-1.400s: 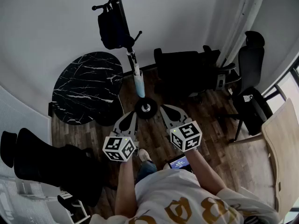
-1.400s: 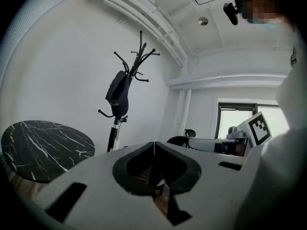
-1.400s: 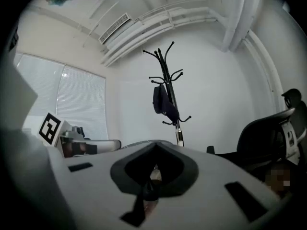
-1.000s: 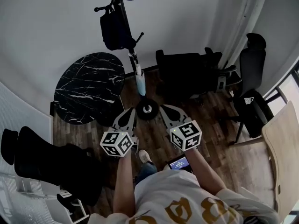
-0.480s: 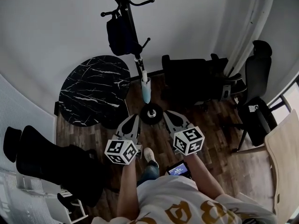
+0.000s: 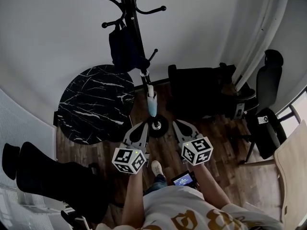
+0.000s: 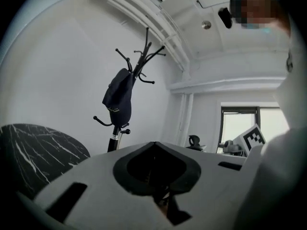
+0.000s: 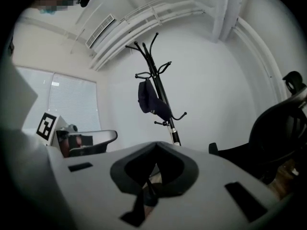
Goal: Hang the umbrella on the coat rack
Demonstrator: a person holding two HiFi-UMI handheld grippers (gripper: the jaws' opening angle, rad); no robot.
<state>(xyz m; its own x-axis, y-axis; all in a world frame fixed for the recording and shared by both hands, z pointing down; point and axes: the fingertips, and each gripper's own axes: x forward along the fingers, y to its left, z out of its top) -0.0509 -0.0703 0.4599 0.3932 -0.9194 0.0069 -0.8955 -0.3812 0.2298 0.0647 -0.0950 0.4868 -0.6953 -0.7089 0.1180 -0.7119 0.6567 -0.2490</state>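
The black coat rack (image 6: 136, 28) stands against the white wall, with its round base (image 6: 157, 125) on the wood floor. A dark bag-like item (image 6: 124, 48) hangs from an upper hook, also seen in the left gripper view (image 7: 119, 97) and the right gripper view (image 8: 149, 99). A pale blue and white folded umbrella (image 6: 152, 102) hangs low along the pole. My left gripper (image 6: 142, 127) and right gripper (image 6: 178, 124) are side by side just short of the base. Both are shut and hold nothing. Their jaws meet in the left gripper view (image 7: 154, 143) and the right gripper view (image 8: 156, 143).
A round black marble table (image 6: 96, 102) stands left of the rack. A black armchair (image 6: 199, 87) and an office chair (image 6: 266, 99) are to the right. A dark seat (image 6: 53, 176) is at lower left, a pale wooden tabletop (image 6: 292, 171) at far right.
The head view has lifted and shows more of the rack's top hooks. Both grippers stayed shut and side by side, sitting slightly lower and to the right in the picture.
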